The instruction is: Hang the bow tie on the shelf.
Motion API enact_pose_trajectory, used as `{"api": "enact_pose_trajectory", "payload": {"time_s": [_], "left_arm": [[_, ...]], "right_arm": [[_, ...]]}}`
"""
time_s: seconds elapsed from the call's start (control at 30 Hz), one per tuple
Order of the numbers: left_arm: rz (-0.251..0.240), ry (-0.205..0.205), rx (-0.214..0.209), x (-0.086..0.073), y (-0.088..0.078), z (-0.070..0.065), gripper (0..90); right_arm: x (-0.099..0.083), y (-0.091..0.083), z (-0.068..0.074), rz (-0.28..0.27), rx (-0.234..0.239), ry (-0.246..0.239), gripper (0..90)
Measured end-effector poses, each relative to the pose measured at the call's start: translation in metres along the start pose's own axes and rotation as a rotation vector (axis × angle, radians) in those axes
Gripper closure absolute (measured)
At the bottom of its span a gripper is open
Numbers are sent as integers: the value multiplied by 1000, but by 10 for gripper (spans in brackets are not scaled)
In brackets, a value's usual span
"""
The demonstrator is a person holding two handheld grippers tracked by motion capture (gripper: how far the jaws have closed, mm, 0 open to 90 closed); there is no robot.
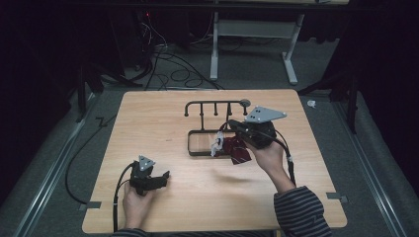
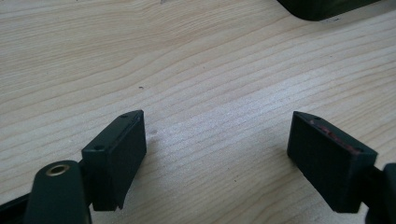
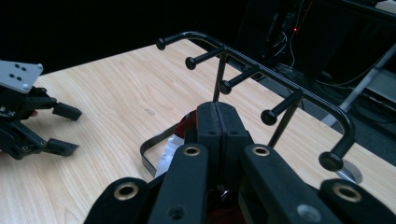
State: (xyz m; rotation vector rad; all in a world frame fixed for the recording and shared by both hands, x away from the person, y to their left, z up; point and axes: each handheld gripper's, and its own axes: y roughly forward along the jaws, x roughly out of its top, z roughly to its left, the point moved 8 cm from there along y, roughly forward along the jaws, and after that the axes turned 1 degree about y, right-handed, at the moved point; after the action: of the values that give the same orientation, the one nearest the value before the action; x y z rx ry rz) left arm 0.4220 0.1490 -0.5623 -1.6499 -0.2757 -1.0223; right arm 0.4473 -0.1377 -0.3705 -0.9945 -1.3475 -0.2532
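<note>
High view first: a wooden table [image 1: 163,118] is seen from above, with a black wire rack [image 1: 213,129] standing near its middle, a bar of pegs on top and a rectangular base frame below. The right gripper [image 1: 231,129] is held over that base frame, and a dark red cloth [image 1: 239,150] with a white tag or label on it is seen hanging just under it, touching the frame's right end. Whether the cloth is really pinched can't be judged from up there, tbh.

Right gripper view settles it better: the two jaws are pressed flat together, and the red cloth [image 3: 187,125] with its white bit is seen poking out just beyond and left of them, so it's gripped at the tips. The rack's pegs [image 3: 261,74] are shown close up here, curving past on the right, ball ends and all. The left gripper [image 3: 60,128] is also caught at the far left, resting on the table.

Left gripper view adds what neither of the others gives: the left gripper [image 2: 217,140] is spread wide with nothing but bare wood grain between its jaws. In the high view it is seen near the table's front left, well apart from the rack.
</note>
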Motion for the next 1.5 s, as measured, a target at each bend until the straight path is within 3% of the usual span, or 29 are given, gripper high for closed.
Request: {"api": "enact_pose_trajectory", "payload": {"time_s": [0.53, 1.07, 1.5], "left_arm": [[0, 0, 0, 0, 0, 0, 201], [0, -1, -1, 0, 0, 0, 201], [-1, -1, -2, 0, 0, 0, 202]], "right_arm": [[9, 14, 1, 0, 52, 41, 900], [14, 28, 2, 6, 62, 52, 900], [19, 38, -2, 3, 39, 56, 900]]}}
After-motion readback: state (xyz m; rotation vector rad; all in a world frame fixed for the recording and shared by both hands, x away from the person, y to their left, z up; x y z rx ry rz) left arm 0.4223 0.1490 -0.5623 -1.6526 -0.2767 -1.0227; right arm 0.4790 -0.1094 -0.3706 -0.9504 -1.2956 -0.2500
